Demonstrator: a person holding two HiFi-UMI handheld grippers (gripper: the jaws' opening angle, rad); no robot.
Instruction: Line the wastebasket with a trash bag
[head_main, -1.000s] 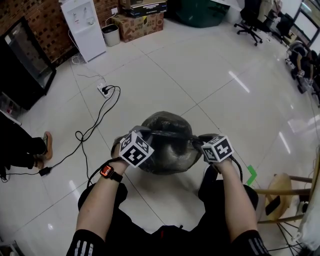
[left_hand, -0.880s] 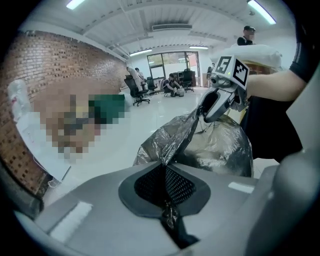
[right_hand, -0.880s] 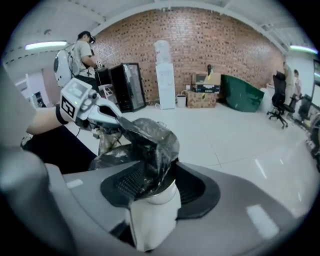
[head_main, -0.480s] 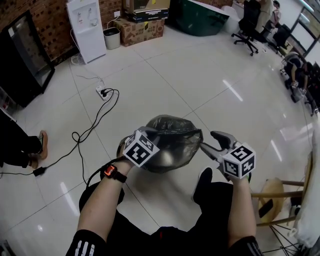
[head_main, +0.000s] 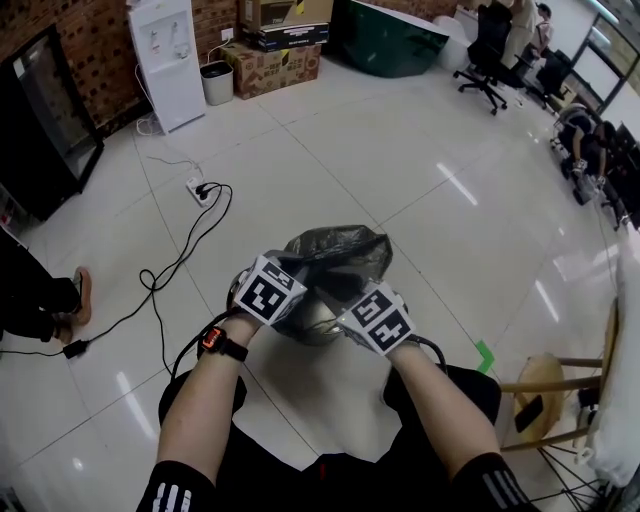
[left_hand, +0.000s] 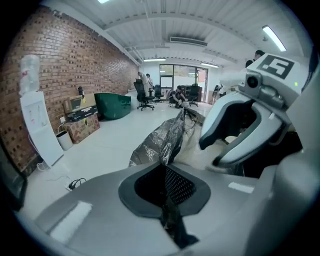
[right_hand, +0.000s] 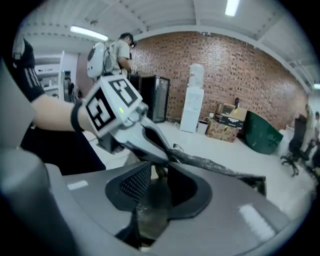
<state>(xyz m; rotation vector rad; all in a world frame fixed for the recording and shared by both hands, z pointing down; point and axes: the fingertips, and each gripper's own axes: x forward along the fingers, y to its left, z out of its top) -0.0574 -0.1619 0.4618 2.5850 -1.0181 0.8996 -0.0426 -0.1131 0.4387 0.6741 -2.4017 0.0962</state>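
My right gripper (right_hand: 155, 186) has swung in from the far side to just beside my left gripper (left_hand: 167, 186). Its jaws have just been closing and now pinch the dark, crinkly translucent plastic trash bag (head_main: 335, 250). The left stays clamped on the same film. The bag bunches just ahead of both tools over the mostly hidden wastebasket (head_main: 320, 320). I judge this to be a re-grip before stretching the hem over the rim.

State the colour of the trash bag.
The trash bag is dark grey, shiny and slightly see-through. It shows best in the head view.
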